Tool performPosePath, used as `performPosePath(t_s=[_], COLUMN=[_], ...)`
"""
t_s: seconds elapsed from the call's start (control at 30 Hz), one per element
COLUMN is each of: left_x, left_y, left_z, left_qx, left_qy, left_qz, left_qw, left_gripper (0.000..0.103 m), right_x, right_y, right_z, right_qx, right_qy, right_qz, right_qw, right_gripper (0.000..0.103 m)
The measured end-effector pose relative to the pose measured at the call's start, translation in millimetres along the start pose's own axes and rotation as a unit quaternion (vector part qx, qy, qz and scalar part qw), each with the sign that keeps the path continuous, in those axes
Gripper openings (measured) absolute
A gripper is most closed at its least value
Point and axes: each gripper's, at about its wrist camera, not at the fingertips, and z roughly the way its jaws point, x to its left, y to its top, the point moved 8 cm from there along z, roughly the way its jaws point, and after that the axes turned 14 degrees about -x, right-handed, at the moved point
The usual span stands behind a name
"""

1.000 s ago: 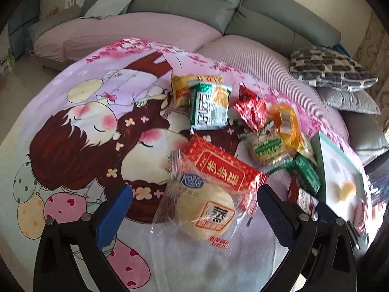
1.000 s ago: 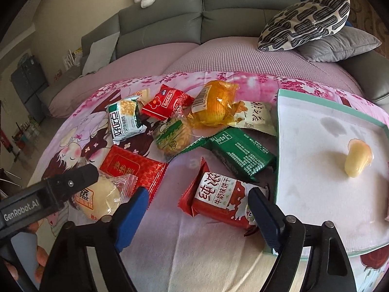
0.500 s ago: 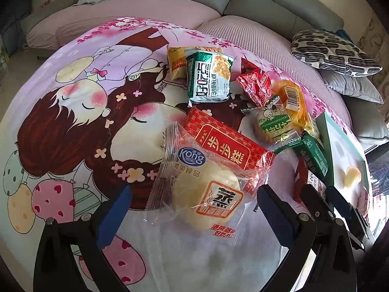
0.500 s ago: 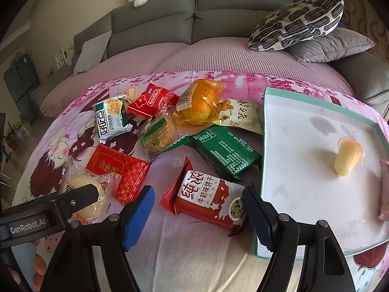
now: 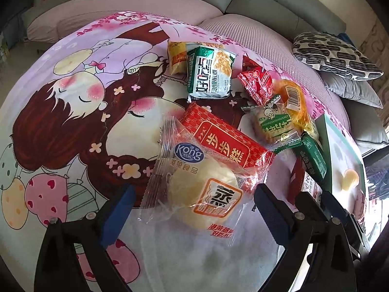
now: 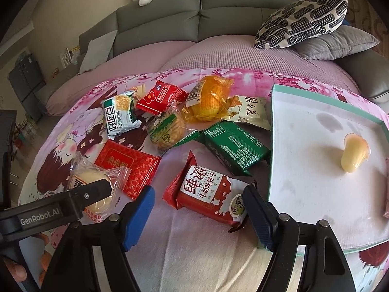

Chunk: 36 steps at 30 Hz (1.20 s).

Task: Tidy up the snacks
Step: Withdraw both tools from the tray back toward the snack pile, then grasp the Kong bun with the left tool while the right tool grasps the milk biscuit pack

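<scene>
Hovering over the clear-wrapped steamed bun (image 5: 204, 192), left gripper (image 5: 194, 209) spread wide, jaws just eased inward a touch, blue pads flanking the packet's edges and not pressing. Bun lying on the cartoon-print blanket (image 5: 73, 121), its wrapper overlapping the corner of the flat red packet (image 5: 223, 138) behind it. Further back: green-and-white cracker pack (image 5: 210, 74) resting on a yellow packet (image 5: 176, 57), then a small red pack (image 5: 256, 81), a green-labelled round biscuit (image 5: 274, 124) and an orange-wrapped snack (image 5: 295, 102).

Over on the other side, right gripper (image 6: 198, 216) parted, jaws recently narrowed and now straddling the red milk-biscuit pack (image 6: 209, 192); pads close to its ends, contact impossible to tell. Dark green pack (image 6: 237, 148) lying just behind it, cream-coloured packet (image 6: 250, 109) beyond that. White tray with teal rim (image 6: 304, 170) to the right, touching the right finger's outer side, holding a pale yellow jelly cup (image 6: 355, 155). Left gripper's black finger crossing the bun at lower left. Patterned cushion (image 6: 301, 22) up on the sofa.
</scene>
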Motion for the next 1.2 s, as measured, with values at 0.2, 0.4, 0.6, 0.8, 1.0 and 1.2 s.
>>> performPosePath(t_s=[0.2, 0.4, 0.6, 0.8, 1.0, 1.2], left_x=[-0.7, -0.3, -1.8, 0.1, 0.9, -0.5], left_y=[-0.2, -0.6, -1.6, -1.4, -1.7, -1.9], left_z=[1.3, 1.5, 1.5, 2.7, 3.1, 3.6], left_qx=[0.0, 0.001, 0.003, 0.005, 0.005, 0.006], left_qy=[0.003, 0.002, 0.004, 0.006, 0.008, 0.011], left_qz=[-0.001, -0.003, 0.002, -0.002, -0.001, 0.003], left_qw=[1.0, 1.0, 1.0, 1.0, 1.0, 0.9999], left_gripper=[0.097, 0.097, 0.097, 0.097, 0.097, 0.096], right_x=[-1.5, -7.7, -3.3, -2.0, 3.3, 3.1], right_y=[1.9, 16.1, 9.6, 5.4, -5.2, -12.0], right_z=[-3.2, 1.0, 13.7, 11.2, 1.9, 2.9], right_qx=[-0.001, -0.032, -0.019, -0.002, 0.027, 0.041], right_qy=[0.009, -0.008, 0.015, 0.027, 0.045, 0.037], right_qz=[0.002, -0.055, -0.052, -0.034, -0.012, -0.02], right_qw=[1.0, 0.998, 0.998, 0.999, 0.999, 0.998], right_gripper=[0.074, 0.074, 0.074, 0.073, 0.073, 0.05])
